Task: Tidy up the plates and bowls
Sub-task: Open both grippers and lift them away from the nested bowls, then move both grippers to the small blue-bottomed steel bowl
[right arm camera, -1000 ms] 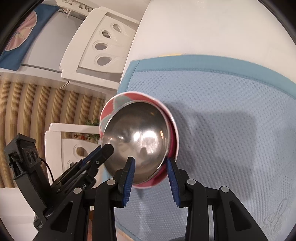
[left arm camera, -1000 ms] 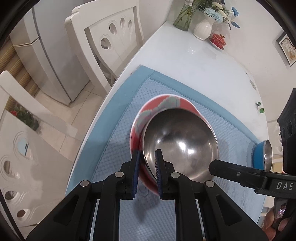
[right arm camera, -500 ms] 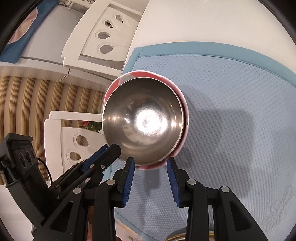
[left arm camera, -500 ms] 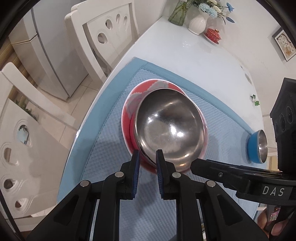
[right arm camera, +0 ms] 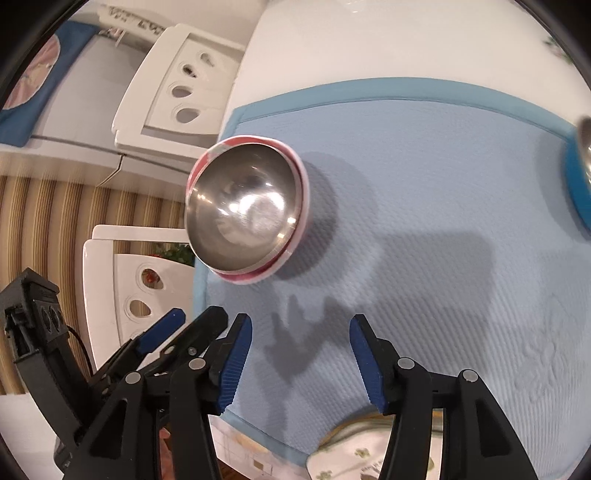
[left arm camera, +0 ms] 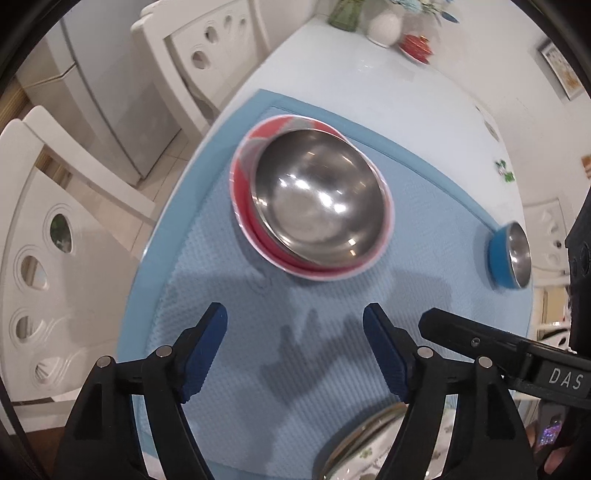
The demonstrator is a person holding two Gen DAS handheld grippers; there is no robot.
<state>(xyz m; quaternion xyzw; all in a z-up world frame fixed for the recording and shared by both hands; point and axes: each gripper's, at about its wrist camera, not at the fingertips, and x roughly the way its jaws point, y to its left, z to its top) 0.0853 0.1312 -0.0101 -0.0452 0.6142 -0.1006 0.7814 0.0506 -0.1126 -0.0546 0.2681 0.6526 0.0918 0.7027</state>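
A steel bowl (left arm camera: pixel 317 199) sits nested in a red and grey bowl (left arm camera: pixel 242 184) on the blue mat (left arm camera: pixel 229 295); the pair also shows in the right wrist view, steel bowl (right arm camera: pixel 243 218) inside the red bowl (right arm camera: pixel 301 188). My left gripper (left arm camera: pixel 295 347) is open and empty, above the mat just short of the stack. My right gripper (right arm camera: pixel 301 360) is open and empty beside it. A small blue bowl (left arm camera: pixel 508 254) with a steel inside stands at the mat's right edge. A floral plate (left arm camera: pixel 369 450) lies under the grippers at the near edge.
The mat lies on a white table (left arm camera: pixel 369 74) with vases (left arm camera: pixel 384 22) and a red dish (left arm camera: pixel 417 44) at the far end. White chairs (left arm camera: pixel 199 55) stand along the table's left side, with a fridge (left arm camera: pixel 107 92) behind.
Both grippers opened and pulled back from the bowl stack, which now rests on the mat. The left gripper let go of the bowls' rim.
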